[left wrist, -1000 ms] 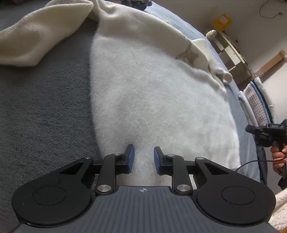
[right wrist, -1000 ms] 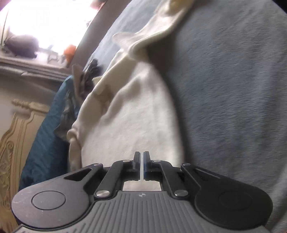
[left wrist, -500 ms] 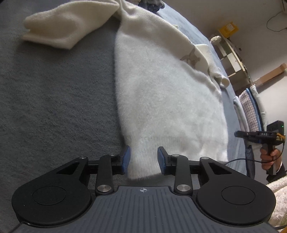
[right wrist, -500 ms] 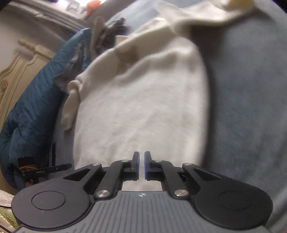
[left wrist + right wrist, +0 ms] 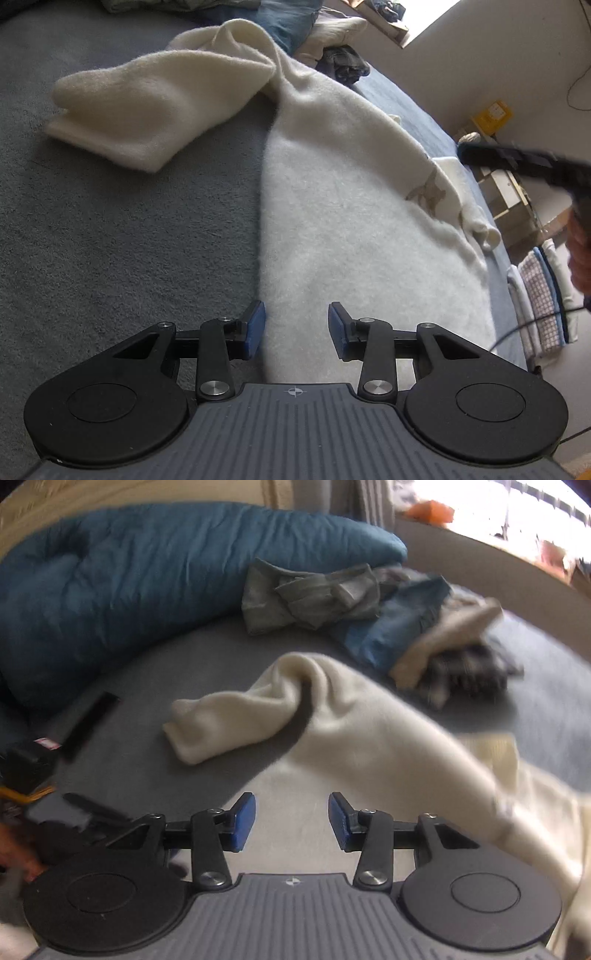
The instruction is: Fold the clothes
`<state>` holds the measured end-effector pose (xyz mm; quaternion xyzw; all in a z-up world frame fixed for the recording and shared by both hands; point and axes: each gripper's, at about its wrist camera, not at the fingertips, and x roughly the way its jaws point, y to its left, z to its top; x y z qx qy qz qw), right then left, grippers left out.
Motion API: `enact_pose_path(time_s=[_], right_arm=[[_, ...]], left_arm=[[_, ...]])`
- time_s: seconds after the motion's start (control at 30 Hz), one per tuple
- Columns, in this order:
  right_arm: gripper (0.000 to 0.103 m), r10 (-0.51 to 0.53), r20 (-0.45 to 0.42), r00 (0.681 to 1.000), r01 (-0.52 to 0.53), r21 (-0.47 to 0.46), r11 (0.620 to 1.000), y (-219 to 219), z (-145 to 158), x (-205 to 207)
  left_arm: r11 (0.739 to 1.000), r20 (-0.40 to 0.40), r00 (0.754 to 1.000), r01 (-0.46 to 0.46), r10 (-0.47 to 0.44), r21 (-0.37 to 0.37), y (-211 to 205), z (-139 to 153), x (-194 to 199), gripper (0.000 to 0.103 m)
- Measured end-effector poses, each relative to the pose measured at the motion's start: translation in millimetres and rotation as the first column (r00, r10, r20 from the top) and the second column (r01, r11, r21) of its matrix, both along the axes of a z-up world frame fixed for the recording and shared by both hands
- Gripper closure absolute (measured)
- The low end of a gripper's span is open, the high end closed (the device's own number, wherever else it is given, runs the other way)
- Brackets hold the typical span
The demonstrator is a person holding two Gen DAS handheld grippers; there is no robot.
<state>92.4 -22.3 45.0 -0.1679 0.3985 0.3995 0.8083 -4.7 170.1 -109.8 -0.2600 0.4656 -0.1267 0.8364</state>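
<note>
**Cream sweater spread on the bed**

The left hand-held gripper (image 5: 296,329) is opening over the sweater (image 5: 351,229), gripping nothing. The right hand-held gripper (image 5: 291,821) is opening too, empty (its view is blurred). The sweater's hem is hidden on the grey bed (image 5: 110,240).

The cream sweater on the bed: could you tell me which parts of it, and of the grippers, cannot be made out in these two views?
- Cream sweater: in the left wrist view, the left gripper, jaws opening, hides its hem.
- Its far sleeve: motion-blurred in the right wrist view and cut off by the right edge.
- Right gripper: jaws opening, nothing between them; only a blurred dark bar in the left view.
- Animal motif: too small to identify.
</note>
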Motion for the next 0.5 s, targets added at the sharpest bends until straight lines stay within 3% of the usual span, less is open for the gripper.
enact_pose_path(time_s=[0.1, 0.3, 0.37, 0.47, 0.5], right_arm=[[0.057, 0.028, 0.118, 0.993, -0.016, -0.105, 0.994, 52.4, -15.7, 16.2], [0.057, 0.069, 0.188, 0.98, -0.016, -0.272, 0.962, 134.2, -64.6, 61.6], [0.058, 0.062, 0.207, 0.976, 0.012, -0.342, 0.94, 153.7, -86.1, 79.7], [0.074, -0.027, 0.189, 0.982, 0.093, -0.355, 0.93, 163.8, -107.0, 110.2], [0.086, -0.056, 0.166, 0.985, 0.107, -0.321, 0.941, 159.2, -105.8, 115.2]], left_arm=[[0.999, 0.028, 0.999, 0.032, -0.032, 0.03, -3.9, -4.3, -5.7, 0.066], [0.995, 0.089, 0.994, 0.06, -0.067, 0.075, -8.9, -9.0, -18.9, 0.067], [0.996, 0.102, 0.993, 0.055, -0.063, 0.077, -8.5, -11.1, -22.1, 0.074], [0.997, 0.121, 0.991, 0.055, -0.062, 0.06, -5.9, -14.5, -25.4, 0.091], [0.997, 0.13, 0.989, 0.064, -0.07, 0.053, -5.1, -14.8, -26.7, 0.094]])
